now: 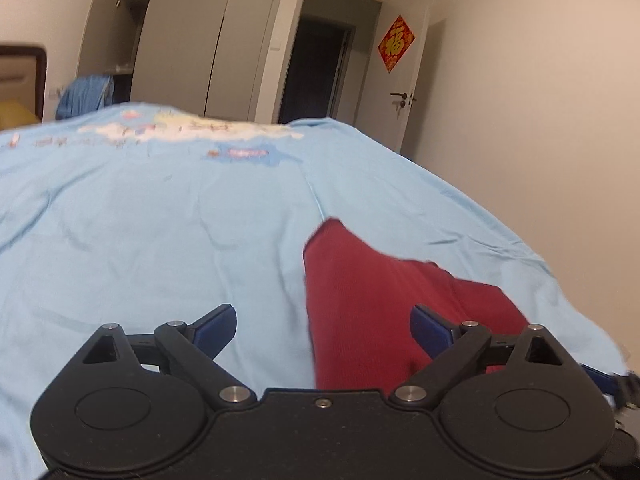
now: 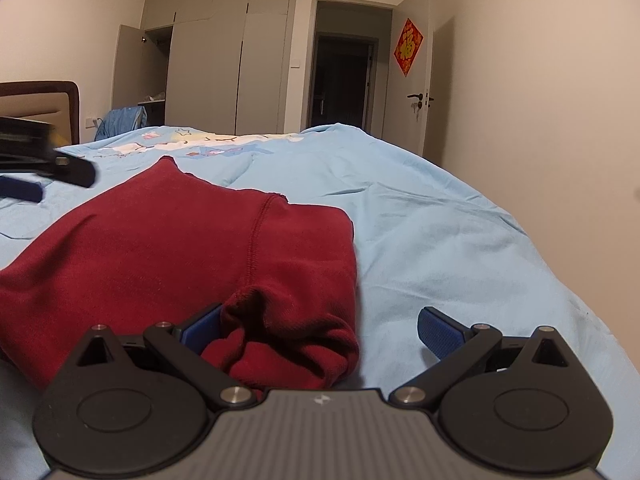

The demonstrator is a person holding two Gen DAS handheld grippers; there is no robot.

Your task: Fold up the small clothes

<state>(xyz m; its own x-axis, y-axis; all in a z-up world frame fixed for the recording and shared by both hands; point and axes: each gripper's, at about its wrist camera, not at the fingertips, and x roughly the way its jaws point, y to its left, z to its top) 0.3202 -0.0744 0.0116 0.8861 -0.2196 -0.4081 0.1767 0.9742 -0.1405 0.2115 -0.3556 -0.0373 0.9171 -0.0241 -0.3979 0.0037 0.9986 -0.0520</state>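
A dark red small garment [image 1: 360, 288] [image 2: 180, 240] lies partly folded on the light blue bedsheet [image 1: 160, 220] [image 2: 440, 220]. My left gripper [image 1: 323, 330] is open just above the sheet, and the garment's left edge runs between its blue pads. My right gripper [image 2: 320, 330] is open too. A bunched corner of the garment sits between its fingers, against the left pad [image 2: 200, 328]. The left gripper [image 2: 48, 164] also shows blurred at the left of the right wrist view, beyond the garment. The right gripper's tip [image 1: 624, 384] peeks in at the left wrist view's right edge.
The bed's right edge drops toward a plain wall [image 2: 540, 120]. Beyond the bed stand a grey wardrobe [image 2: 224, 60] with one door ajar, a dark doorway [image 2: 340, 80], and a door bearing a red ornament [image 2: 408, 46]. A headboard [image 2: 40, 104] and a blue cloth [image 2: 120, 118] are at the left.
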